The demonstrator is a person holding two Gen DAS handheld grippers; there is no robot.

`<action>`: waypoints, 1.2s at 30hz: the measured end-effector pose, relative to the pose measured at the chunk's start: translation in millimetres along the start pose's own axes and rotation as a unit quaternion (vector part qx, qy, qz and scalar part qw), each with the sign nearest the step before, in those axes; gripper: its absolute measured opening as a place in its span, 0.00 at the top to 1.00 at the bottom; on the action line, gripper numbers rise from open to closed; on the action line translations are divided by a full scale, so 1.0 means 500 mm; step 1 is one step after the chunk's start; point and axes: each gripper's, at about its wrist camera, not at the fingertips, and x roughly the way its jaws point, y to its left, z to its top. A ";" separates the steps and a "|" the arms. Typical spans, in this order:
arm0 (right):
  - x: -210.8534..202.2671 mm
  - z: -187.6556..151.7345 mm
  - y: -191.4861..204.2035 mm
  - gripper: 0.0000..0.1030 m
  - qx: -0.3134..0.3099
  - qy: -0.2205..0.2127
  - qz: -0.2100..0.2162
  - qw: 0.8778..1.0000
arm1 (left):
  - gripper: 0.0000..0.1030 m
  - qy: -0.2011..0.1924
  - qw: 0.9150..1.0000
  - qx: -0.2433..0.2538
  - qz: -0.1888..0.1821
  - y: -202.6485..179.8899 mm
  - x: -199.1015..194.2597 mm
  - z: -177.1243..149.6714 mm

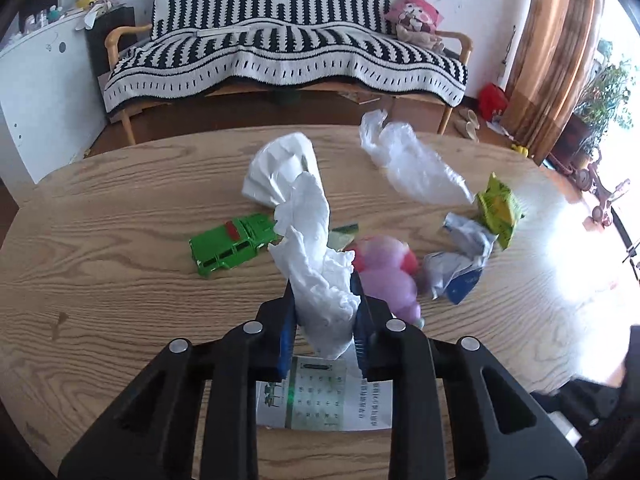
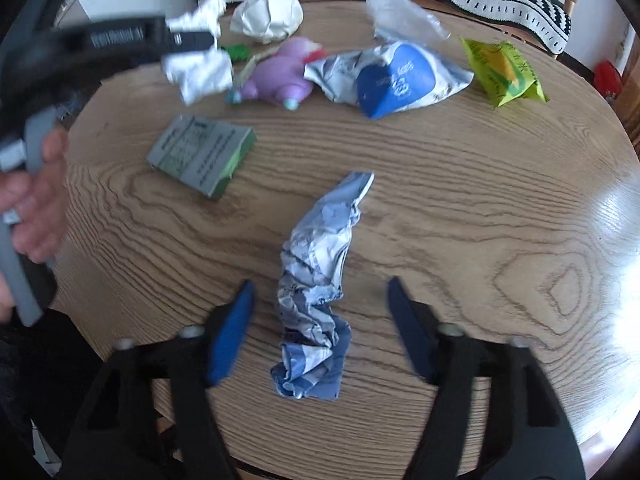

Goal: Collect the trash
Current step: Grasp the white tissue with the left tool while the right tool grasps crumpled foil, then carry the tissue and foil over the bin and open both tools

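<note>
My left gripper is shut on a crumpled white tissue and holds it above the wooden table; the same gripper and tissue show at the upper left of the right wrist view. My right gripper is open, its fingers either side of a twisted blue-and-white wrapper lying on the table. Other trash lies further back: a second white tissue wad, a clear plastic bag, a green-yellow snack packet and a crumpled blue-and-white bag.
A green toy car, a purple toy figure and a printed green-and-white box are on the table. A striped sofa stands behind the table. A curtain hangs at the right.
</note>
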 end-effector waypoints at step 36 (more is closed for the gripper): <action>-0.329 -0.496 -0.708 0.73 0.389 -0.121 -0.168 0.898 | 0.77 0.022 0.947 0.211 -0.240 -0.717 -0.048 -0.151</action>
